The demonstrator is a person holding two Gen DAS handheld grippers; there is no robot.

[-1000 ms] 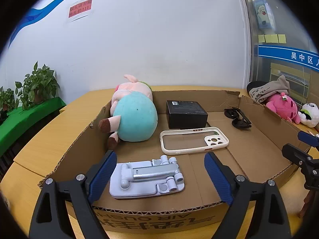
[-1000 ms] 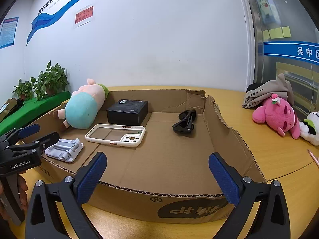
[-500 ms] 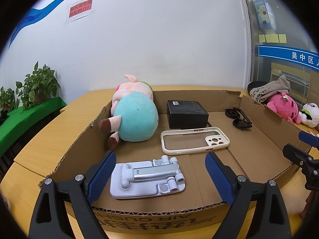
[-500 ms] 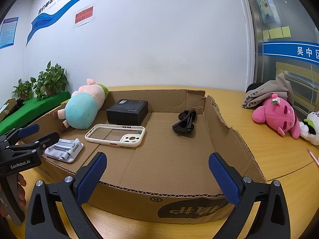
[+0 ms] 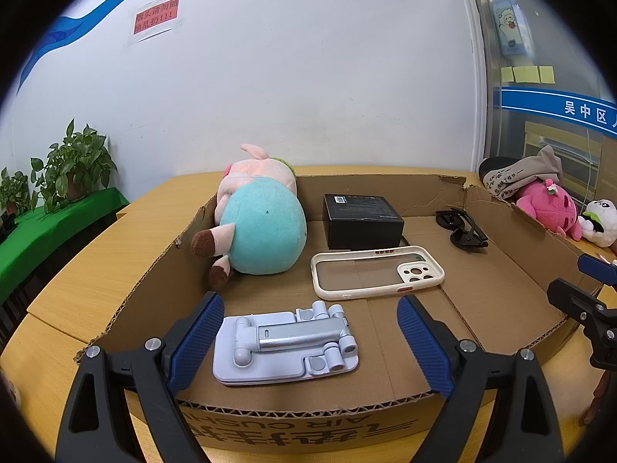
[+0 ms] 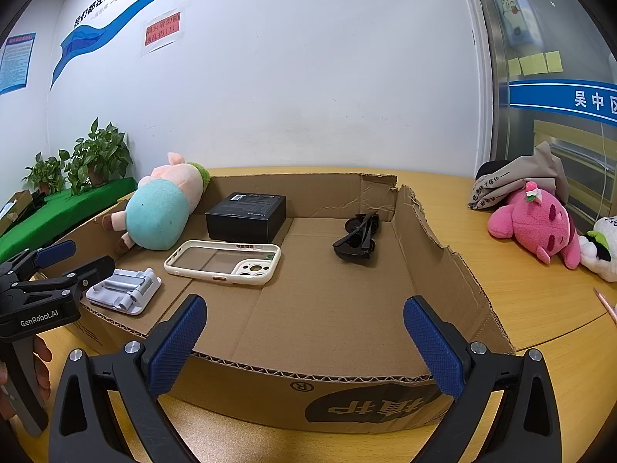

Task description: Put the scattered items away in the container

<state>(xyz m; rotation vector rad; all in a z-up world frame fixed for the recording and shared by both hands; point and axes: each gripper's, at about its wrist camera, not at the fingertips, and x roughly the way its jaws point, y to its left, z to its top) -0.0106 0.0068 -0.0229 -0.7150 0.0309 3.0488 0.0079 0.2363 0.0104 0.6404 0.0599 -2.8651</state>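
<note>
I see a white wall point(image 6: 308, 96) with a blue stripe behind a wooden table point(image 6: 540, 297). On the table sits a shallow cardboard box point(image 5: 308, 420), the largest thing in front of me. At its far left corner a plush pig point(image 5: 262, 227) lies on its side, leaning on the left wall. Just right of the pig stands a black carton point(image 5: 362, 223), and in front of that a white phone case point(image 5: 376, 272) lies flat. Dark sunglasses point(image 6: 356, 241) rest near the far right corner. A grey phone stand point(image 5: 287, 343) lies flat by the near wall.

My left hand-held gripper point(image 5: 308, 345) hangs over the near edge with its jaws spread wide to either side of the stand, touching nothing. My right hand-held gripper point(image 6: 304, 341) is likewise spread wide and empty above bare cardboard. Outside the box, a pink plush point(image 6: 536, 223) lies on the table to the right.
</note>
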